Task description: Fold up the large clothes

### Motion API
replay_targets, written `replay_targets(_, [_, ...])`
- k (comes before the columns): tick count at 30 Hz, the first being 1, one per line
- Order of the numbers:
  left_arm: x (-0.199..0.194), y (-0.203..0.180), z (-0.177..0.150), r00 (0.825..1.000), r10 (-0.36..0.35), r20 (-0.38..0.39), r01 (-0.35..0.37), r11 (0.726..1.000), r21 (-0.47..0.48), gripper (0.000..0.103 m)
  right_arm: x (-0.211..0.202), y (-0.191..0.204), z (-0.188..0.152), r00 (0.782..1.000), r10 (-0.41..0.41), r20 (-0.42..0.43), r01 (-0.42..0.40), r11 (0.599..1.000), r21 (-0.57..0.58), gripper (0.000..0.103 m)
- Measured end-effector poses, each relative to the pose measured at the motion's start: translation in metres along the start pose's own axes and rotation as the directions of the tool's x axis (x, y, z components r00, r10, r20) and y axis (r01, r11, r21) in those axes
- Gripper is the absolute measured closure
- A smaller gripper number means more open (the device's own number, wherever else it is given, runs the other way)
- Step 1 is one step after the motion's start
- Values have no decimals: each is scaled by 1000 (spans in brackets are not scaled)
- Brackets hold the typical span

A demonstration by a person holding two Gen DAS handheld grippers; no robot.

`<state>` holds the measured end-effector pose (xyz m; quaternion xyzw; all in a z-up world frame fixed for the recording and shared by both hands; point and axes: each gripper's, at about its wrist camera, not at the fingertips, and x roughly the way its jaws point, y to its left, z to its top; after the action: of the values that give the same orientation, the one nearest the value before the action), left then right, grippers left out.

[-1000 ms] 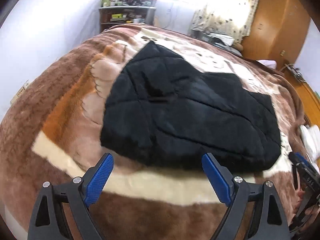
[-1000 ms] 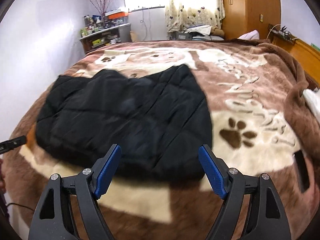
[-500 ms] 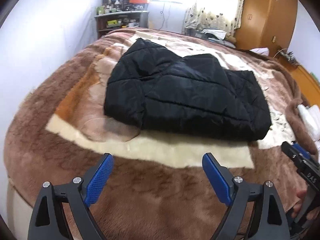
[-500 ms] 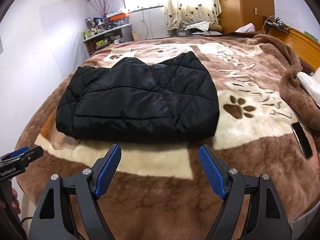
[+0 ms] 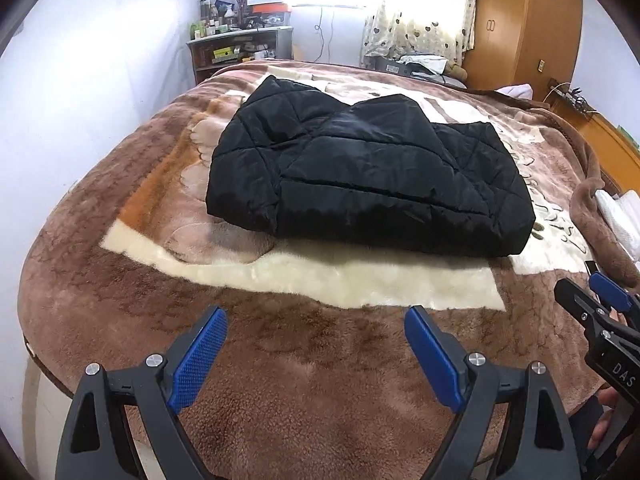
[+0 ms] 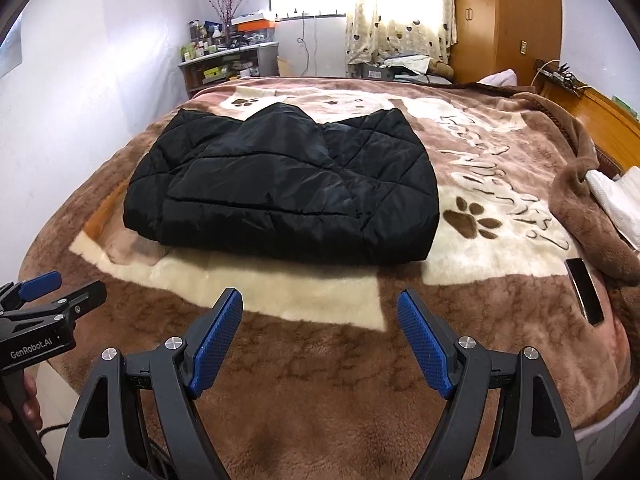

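Note:
A black quilted jacket [image 5: 368, 172] lies folded into a thick rectangle on the brown and cream blanket [image 5: 320, 360] of the bed; it also shows in the right wrist view [image 6: 284, 192]. My left gripper [image 5: 316, 324] is open and empty, held above the blanket's near edge, well short of the jacket. My right gripper [image 6: 320, 312] is open and empty, likewise back from the jacket. Each gripper shows at the side of the other's view, the right one [image 5: 600, 308] and the left one [image 6: 48, 296].
A dark phone [image 6: 584, 292] lies on the blanket at the right. A bunched brown blanket fold [image 6: 588, 216] and white cloth [image 6: 616, 200] sit at the right edge. A cluttered shelf [image 6: 228, 64], curtains and a wooden wardrobe [image 6: 504, 20] stand beyond the bed.
Both grippers have pulled back and up from the jacket toward the bed's near edge. The jacket lies still, farther away in both views.

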<state>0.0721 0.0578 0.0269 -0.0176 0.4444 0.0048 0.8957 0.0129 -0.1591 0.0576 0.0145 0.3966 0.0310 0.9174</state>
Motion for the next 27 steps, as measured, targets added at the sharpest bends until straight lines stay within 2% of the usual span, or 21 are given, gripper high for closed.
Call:
replay_targets(2, [-3,-2,-2,1000,15,8,-15,1000,7,13,-1,1,-1,1000,-2,-4,2,1000,3,23])
replay_targets(9, [-8,-1,-5,1000,0,22,1,1000,-12,13,-4,4,-4,1000,-1,-3,1,1000,0,23])
replay_targets(18, [-9,-3,-9,999,52,3,-52,999,-11,13,-4,6,-6,1000,4,-5,-4,1000,-1,23])
replay_targets(27, [-16,-12,-10,999,39,34,-39,999,10,13,-6,8,-8,1000,5,-3,-5,1000,1,23])
